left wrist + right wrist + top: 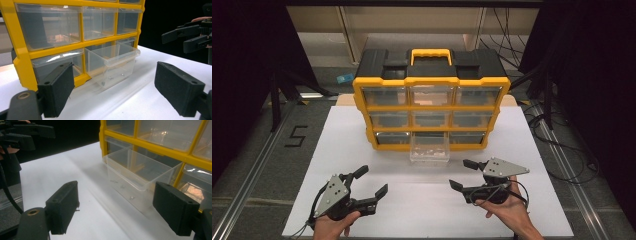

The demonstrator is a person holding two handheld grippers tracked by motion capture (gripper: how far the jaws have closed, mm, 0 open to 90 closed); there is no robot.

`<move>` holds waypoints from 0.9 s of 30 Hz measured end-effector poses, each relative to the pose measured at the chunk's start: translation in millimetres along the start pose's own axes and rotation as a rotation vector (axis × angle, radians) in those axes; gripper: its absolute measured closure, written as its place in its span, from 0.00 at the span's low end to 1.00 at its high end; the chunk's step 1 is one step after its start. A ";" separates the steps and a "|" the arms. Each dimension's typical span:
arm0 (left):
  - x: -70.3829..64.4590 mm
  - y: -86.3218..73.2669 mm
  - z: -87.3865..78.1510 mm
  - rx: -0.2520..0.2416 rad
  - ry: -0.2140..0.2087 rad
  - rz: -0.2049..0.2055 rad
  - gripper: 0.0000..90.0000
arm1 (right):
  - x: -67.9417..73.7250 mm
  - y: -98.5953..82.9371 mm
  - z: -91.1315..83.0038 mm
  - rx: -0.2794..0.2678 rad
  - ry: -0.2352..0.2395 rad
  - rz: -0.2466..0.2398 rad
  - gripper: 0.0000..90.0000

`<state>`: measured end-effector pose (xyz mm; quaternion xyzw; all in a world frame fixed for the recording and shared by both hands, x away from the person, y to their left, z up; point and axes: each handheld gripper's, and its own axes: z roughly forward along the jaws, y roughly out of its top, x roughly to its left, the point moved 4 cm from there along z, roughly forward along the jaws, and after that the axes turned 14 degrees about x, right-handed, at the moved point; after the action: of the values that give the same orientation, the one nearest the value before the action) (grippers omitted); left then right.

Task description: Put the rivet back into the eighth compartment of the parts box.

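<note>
Drawer [429, 150], clear plastic, juts out from the bottom middle slot of the yellow organizer [430, 107] at the far side of the white table [362, 150]. Likely step: shutting it, best by pressing squarely on its front. Left gripper [372, 182] and right gripper [462, 175] hover near, jaws spread wide, holding and touching nothing.
</note>
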<state>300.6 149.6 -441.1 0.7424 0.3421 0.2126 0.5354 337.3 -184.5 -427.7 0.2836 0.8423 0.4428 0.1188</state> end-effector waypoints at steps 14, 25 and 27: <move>0.1 -0.1 -0.9 -0.001 -0.001 0.009 0.18 | 2.5 -13.4 -3.1 -0.007 0.014 0.027 0.22; -1.2 -0.1 0.0 0.003 -0.005 0.008 0.18 | 5.1 -20.5 -3.6 -0.027 0.004 0.020 0.21; -1.1 -0.2 0.3 0.004 -0.005 0.007 0.18 | 5.4 -20.6 -3.7 -0.018 0.008 0.028 0.21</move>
<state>300.0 148.6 -441.3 0.7452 0.3383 0.2120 0.5341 323.6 -193.1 -442.0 0.2923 0.8347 0.4532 0.1118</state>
